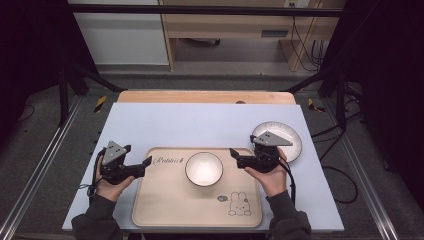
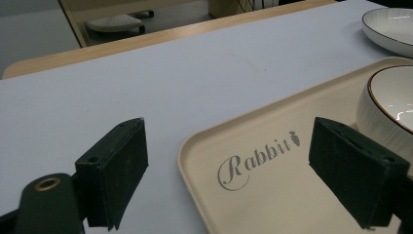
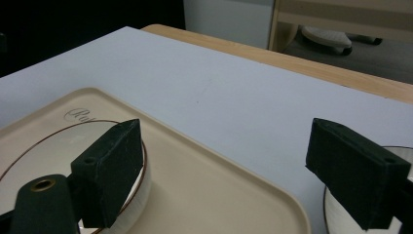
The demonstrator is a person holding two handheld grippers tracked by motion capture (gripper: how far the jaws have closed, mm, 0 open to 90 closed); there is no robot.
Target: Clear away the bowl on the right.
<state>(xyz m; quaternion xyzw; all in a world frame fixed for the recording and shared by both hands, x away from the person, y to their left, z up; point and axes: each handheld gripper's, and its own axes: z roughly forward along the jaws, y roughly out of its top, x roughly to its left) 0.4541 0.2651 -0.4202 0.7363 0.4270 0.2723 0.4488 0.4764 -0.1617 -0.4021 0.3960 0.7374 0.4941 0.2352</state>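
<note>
A: High view. White bowl (image 1: 203, 168) sits upright on the beige tray (image 1: 165, 205), centre of frame, in the tray's upper half. White plate (image 1: 290, 142) lies on the pale table cover (image 1: 200, 122) off the tray's right edge, right of centre.

B: Grippers?

A: Right gripper (image 1: 234, 154) hangs between bowl and plate, jaws wide apart, nothing between them. In its own view the bowl (image 3: 58, 156) is at lower left behind one jaw and the plate (image 3: 336, 214) at lower right behind the other, neither pad touching. Left gripper (image 1: 146, 162) rests at the tray's left rim, jaws also spread and empty. In its view the tray (image 2: 272, 161) fills the lower middle and the bowl (image 2: 389, 107) is at the right edge.

B: Contents?

A: Bowl looks empty, bare glazed interior. Plate looks empty. Tray carries the bowl alone, besides its printed lettering and rabbit drawing.

B: Risks?

A: My judgement: the right jaws sit close beside both rims. A careless sweep could knock the bowl across the smooth tray or clip the plate. A thin glazed rim could also slip from the pads under a shallow grip.
</note>
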